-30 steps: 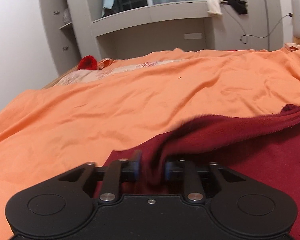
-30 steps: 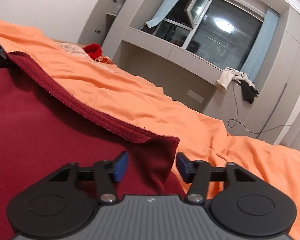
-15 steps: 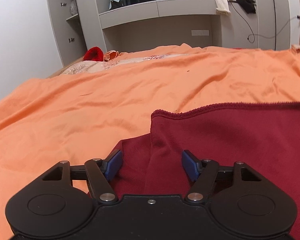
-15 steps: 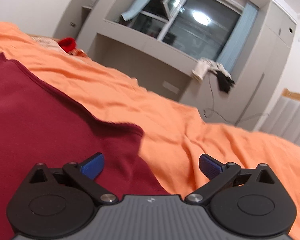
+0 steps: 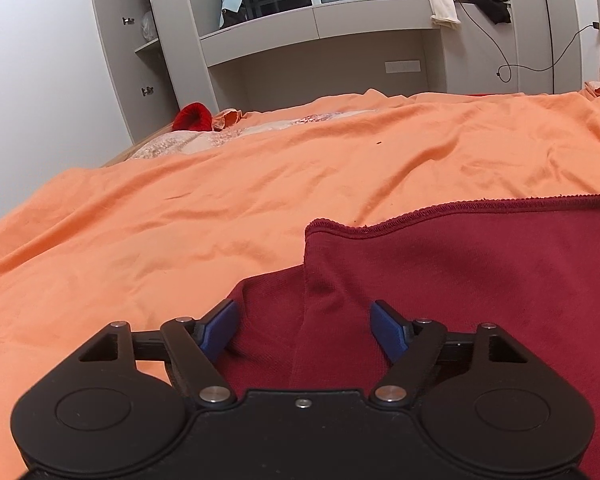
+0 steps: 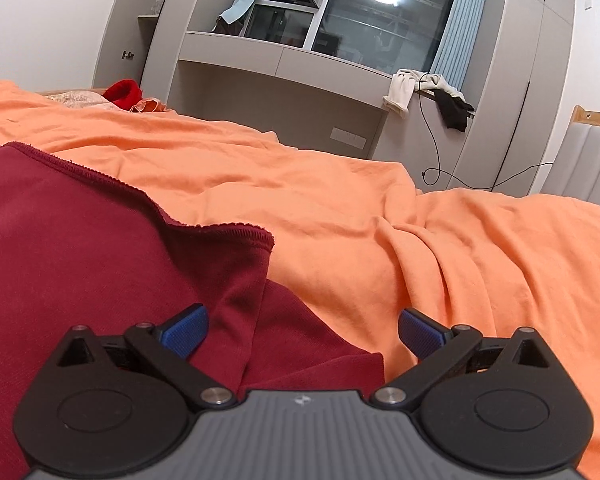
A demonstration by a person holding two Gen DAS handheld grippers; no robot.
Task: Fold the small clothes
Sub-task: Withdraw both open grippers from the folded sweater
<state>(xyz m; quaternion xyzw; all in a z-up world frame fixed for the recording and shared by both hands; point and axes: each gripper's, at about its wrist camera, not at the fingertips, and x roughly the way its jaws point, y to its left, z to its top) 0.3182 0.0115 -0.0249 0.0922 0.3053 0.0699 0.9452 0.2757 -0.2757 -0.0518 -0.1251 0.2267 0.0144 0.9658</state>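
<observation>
left gripper and right gripper both released, jaws spread over the dark red garment lying folded on the orange bedsheet. beyond it a red item at the bed's far edge, then grey cabinets with white and black clothes draped.

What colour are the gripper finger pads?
Blue pads, clearest in the right wrist view.

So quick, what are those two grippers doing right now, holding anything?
Left gripper: open, holding nothing, over the dark red garment.
Right gripper: open, holding nothing, over the same garment's corner.
</observation>
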